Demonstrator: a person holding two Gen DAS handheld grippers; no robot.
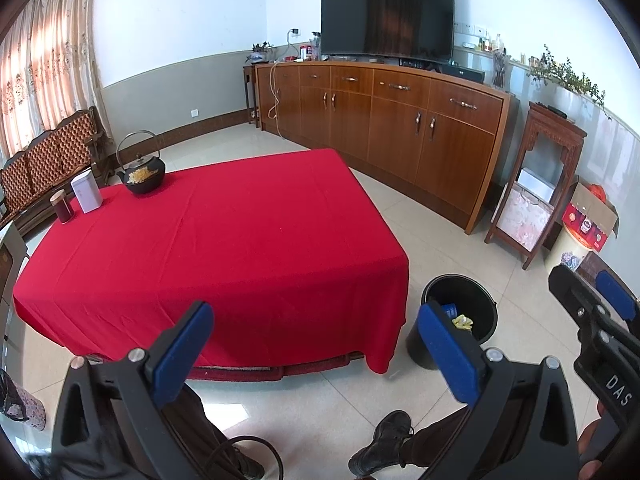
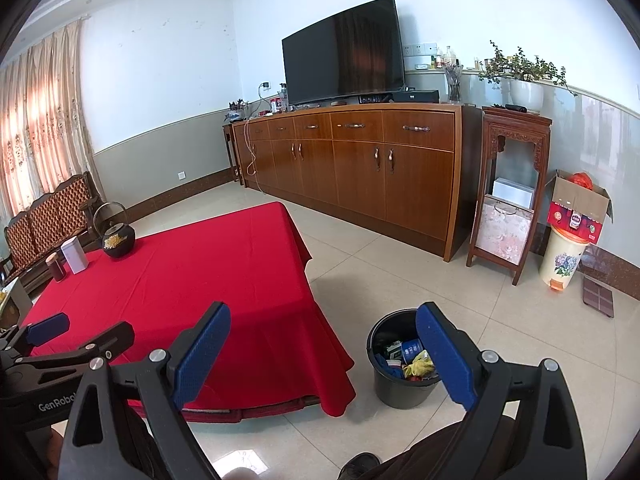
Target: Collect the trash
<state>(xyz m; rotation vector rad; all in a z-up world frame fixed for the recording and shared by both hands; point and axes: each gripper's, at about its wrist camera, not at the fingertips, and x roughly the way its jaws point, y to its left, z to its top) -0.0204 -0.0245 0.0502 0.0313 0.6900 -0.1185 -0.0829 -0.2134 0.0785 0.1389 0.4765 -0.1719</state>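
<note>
A black trash bucket (image 1: 476,300) stands on the tiled floor right of the red-clothed table (image 1: 224,240). It also shows in the right wrist view (image 2: 400,384), holding several pieces of trash: a blue can (image 2: 412,349), yellow scraps (image 2: 418,366) and dark bits. My left gripper (image 1: 316,348) is open and empty, held above the table's near edge. My right gripper (image 2: 324,356) is open and empty, held left of the bucket. The right gripper also shows at the right edge of the left wrist view (image 1: 592,304). The left gripper also shows at the left of the right wrist view (image 2: 76,332).
On the table's far left stand a black teapot (image 1: 142,174), a white tin (image 1: 87,191) and a dark jar (image 1: 61,206). A long wooden cabinet (image 1: 384,120) with a TV (image 1: 386,20) lines the wall. A wooden stand (image 1: 536,184), a white bin (image 2: 560,260) and a cardboard box (image 2: 580,208) stand at right.
</note>
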